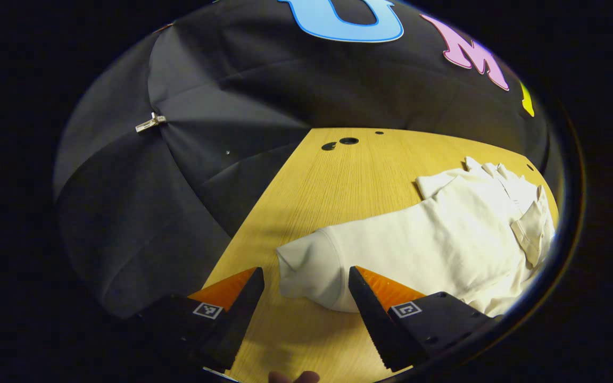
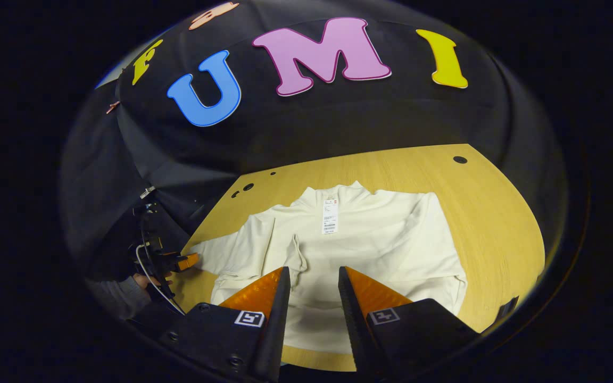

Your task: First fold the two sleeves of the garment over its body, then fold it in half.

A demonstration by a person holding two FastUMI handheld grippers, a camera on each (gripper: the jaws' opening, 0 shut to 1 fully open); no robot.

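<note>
Garment (image 2: 359,239) flat on table (image 2: 487,213), white tag (image 2: 330,217) unreadable; both grippers' fingers parted, grasping nothing.

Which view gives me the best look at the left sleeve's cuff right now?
The left gripper view: the sleeve cuff lies flat on the table, right between the left tool and its open fingers. In the right gripper view the cuff is small, far off at the side, beside the left tool.

garment (image 2: 359,239): 1 | sleeves: 2 | table (image 2: 498,213): 1 | grippers: 2 | tag (image 2: 330,217): 1
</note>
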